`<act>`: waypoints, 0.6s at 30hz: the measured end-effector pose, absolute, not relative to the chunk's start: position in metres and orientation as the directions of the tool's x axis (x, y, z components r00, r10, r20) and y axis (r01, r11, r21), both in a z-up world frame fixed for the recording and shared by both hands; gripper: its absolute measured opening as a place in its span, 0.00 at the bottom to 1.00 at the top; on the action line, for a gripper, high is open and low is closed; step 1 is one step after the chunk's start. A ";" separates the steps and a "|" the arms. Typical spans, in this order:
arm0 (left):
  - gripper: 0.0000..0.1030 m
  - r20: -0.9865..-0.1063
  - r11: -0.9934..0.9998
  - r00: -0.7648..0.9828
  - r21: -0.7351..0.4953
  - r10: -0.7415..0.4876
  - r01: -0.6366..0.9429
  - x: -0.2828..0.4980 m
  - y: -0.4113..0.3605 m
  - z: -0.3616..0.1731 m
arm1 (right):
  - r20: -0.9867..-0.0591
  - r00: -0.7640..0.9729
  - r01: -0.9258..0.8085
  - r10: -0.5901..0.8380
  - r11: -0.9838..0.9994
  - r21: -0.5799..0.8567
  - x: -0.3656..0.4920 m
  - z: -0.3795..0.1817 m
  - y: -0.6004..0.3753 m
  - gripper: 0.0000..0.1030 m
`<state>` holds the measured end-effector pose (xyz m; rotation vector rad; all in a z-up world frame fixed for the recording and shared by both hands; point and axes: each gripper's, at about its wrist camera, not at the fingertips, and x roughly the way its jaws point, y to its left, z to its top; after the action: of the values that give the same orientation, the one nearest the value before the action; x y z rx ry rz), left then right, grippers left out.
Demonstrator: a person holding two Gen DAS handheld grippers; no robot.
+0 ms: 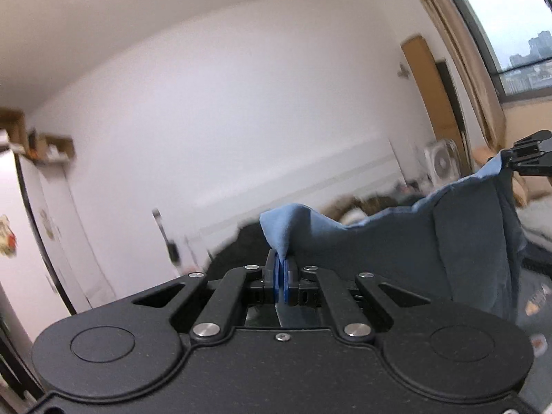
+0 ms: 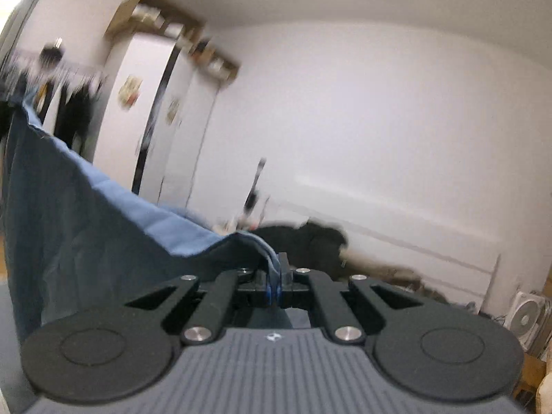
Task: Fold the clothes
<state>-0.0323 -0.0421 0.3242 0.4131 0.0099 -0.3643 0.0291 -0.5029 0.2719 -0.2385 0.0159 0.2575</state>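
A blue garment (image 1: 396, 238) hangs stretched in the air between both grippers. My left gripper (image 1: 283, 269) is shut on one upper corner of it, the cloth pinched between the blue pads. In the left wrist view the right gripper (image 1: 510, 162) shows at the far right, clamped on the other corner. In the right wrist view my right gripper (image 2: 274, 284) is shut on the blue garment (image 2: 86, 220), whose top edge runs up and away to the left. The lower part of the garment is hidden behind the gripper bodies.
A white wall fills the background. A white wardrobe (image 2: 151, 117) with boxes on top stands at the left. A dark heap (image 2: 310, 245) lies on a bed ahead. A small white fan (image 1: 441, 165) sits by the beige curtain (image 1: 459, 55) and window (image 1: 510, 17).
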 end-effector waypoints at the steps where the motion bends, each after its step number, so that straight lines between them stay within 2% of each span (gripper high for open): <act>1: 0.03 -0.053 0.853 0.938 0.399 -0.344 0.335 -0.041 -0.041 0.337 | -0.018 0.970 -0.241 0.243 0.943 -0.230 0.023 0.289 -0.502 0.02; 7: 0.03 0.124 0.860 0.932 0.442 -0.339 0.254 -0.091 -0.033 0.416 | 0.156 0.965 -0.165 0.213 0.947 -0.275 -0.019 0.380 -0.491 0.02; 10: 0.03 0.173 0.857 0.921 0.455 -0.350 0.240 -0.117 -0.029 0.434 | 0.216 0.953 -0.140 0.212 0.941 -0.309 -0.035 0.414 -0.488 0.02; 14: 0.03 0.201 0.854 0.907 0.458 -0.369 0.246 -0.132 -0.030 0.441 | 0.250 0.946 -0.107 0.205 0.928 -0.356 -0.053 0.435 -0.481 0.02; 18: 0.03 0.182 0.854 0.908 0.449 -0.377 0.264 -0.118 -0.032 0.433 | 0.229 0.952 -0.108 0.203 0.922 -0.371 -0.050 0.436 -0.473 0.02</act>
<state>-0.1175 -0.0319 0.4328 0.4304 -0.2696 -0.3416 -0.0498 -0.4730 0.4361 -0.3632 -0.2682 0.1618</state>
